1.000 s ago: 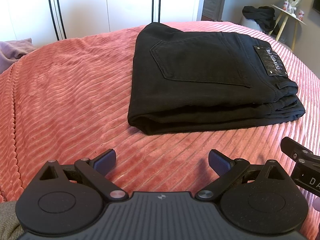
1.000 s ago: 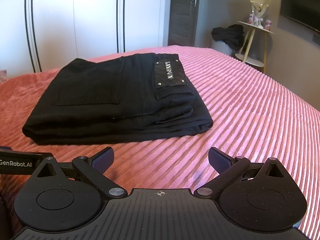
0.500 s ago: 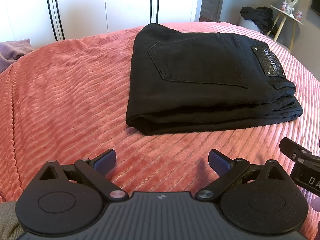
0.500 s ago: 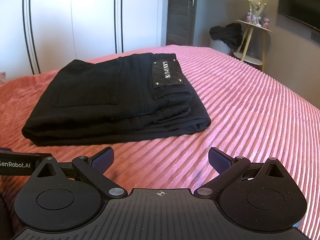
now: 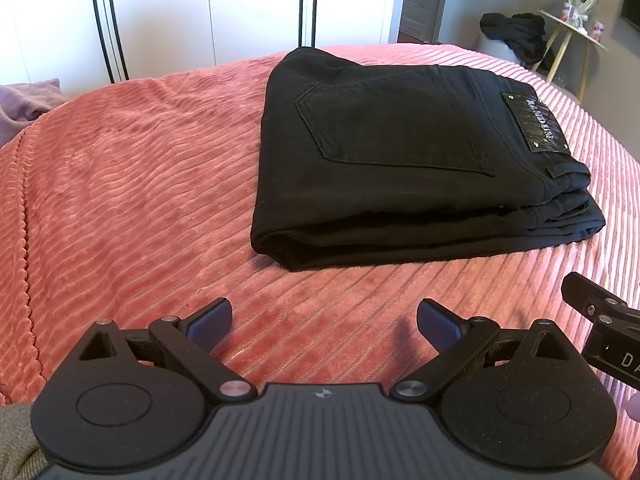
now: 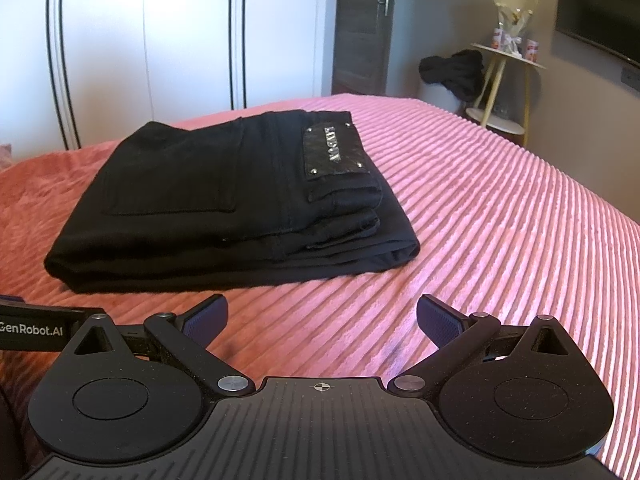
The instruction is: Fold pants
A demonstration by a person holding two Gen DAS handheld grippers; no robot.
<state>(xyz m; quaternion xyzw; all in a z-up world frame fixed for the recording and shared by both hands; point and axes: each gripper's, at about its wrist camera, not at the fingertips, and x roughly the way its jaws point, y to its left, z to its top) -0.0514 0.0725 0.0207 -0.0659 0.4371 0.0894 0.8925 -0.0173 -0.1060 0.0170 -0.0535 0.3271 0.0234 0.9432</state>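
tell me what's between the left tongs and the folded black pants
Only bare pink ribbed bedspread. In the left wrist view the open left tongs sit short of the folded black pants with nothing on the stretch between them.

- Illumination: bright daylight, even; white wardrobe doors (image 5: 248,8) near overexposed at the top of both views.
- Shadows: soft, short, under the near edge of the folded pants (image 5: 400,168) and beneath the gripper fingers.
- Exposure: black fabric loses detail, seams faint; label (image 6: 334,152) glints.
- Distortion: strong fisheye; bedspread (image 5: 120,184) bows into a dome, dark vignette in corners.
- Focus: sharp centrally, slight softening toward the frame edges.
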